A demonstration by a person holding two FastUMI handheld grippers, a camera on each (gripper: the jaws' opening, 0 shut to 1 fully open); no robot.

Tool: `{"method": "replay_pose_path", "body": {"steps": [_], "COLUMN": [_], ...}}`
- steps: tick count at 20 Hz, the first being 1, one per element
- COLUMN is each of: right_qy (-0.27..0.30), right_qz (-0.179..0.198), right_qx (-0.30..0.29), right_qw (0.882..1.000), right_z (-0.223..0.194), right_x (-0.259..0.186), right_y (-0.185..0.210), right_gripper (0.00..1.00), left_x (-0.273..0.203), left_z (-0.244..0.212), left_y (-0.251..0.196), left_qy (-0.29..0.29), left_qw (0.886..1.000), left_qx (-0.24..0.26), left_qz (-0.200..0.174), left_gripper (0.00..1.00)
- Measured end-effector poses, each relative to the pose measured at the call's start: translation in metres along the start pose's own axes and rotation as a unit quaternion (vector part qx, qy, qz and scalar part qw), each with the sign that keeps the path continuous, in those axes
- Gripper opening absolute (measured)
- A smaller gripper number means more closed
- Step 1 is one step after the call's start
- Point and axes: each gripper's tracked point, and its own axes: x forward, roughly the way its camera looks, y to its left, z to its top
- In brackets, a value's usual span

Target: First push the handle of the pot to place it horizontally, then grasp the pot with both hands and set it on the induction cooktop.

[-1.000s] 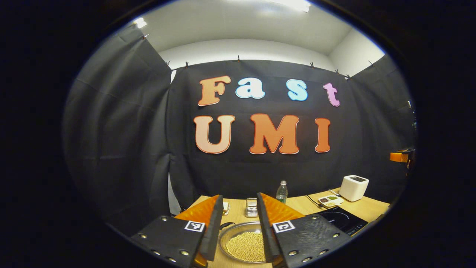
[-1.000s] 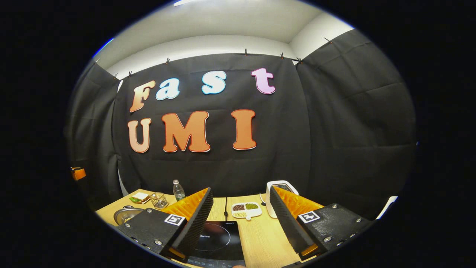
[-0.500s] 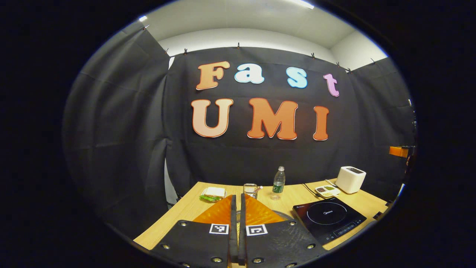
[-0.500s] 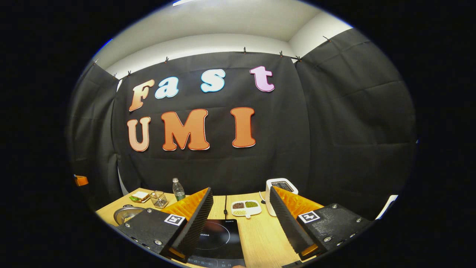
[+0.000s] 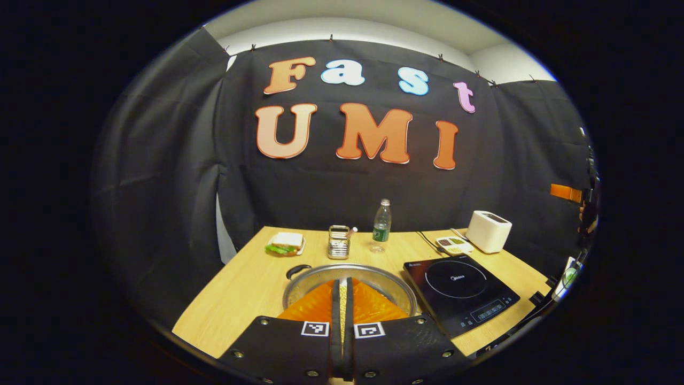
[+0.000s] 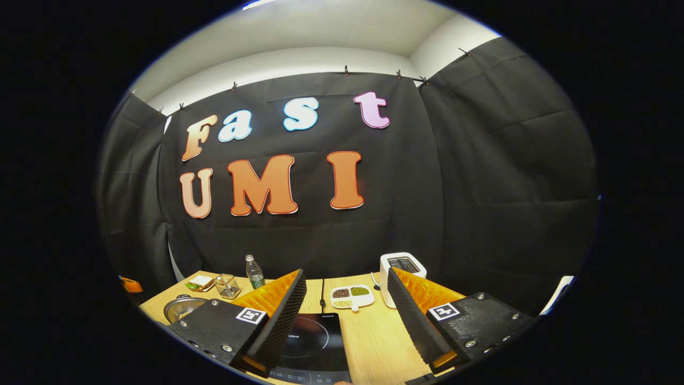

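A round metal pot (image 5: 320, 275) sits on the wooden table (image 5: 246, 289), directly beyond my left gripper (image 5: 342, 282), which is shut with nothing between its fingers. The fingers hide most of the pot's inside. A black handle (image 5: 297, 270) sticks out at the pot's far-left rim. To the pot's right lies the black induction cooktop (image 5: 459, 286). My right gripper (image 6: 346, 274) is open above the near part of the cooktop (image 6: 312, 342), with the pot (image 6: 179, 307) off to its left.
Along the back of the table stand a sandwich on a plate (image 5: 285, 243), a wire holder (image 5: 338, 241), a water bottle (image 5: 380, 219), a small dish of beans (image 5: 453, 245) and a white appliance (image 5: 489, 231). A cable (image 6: 322, 291) runs to the cooktop.
My left gripper went from open to shut and pulled back and up, so the whole pot and more of the table now show. The right gripper has hardly moved.
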Motion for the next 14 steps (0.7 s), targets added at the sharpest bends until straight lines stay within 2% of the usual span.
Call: {"method": "replay_pose_path", "body": {"steps": [10, 14], "right_qy": [0.013, 0.020], "right_qz": [-0.005, -0.009], "right_qx": [0.005, 0.001], "right_qw": [1.000, 1.000], "right_z": [-0.012, -0.017], "right_x": [0.002, 0.004], "right_y": [-0.008, -0.011], "right_gripper": [0.95, 0.95], "left_x": [0.004, 0.004], "left_z": [-0.069, -0.093], "left_y": [-0.040, -0.056], "left_qy": [0.089, 0.123], "left_qw": [0.995, 0.989], "left_qx": [0.017, 0.005], "left_qz": [-0.051, -0.077], "left_gripper": [0.02, 0.02]}}
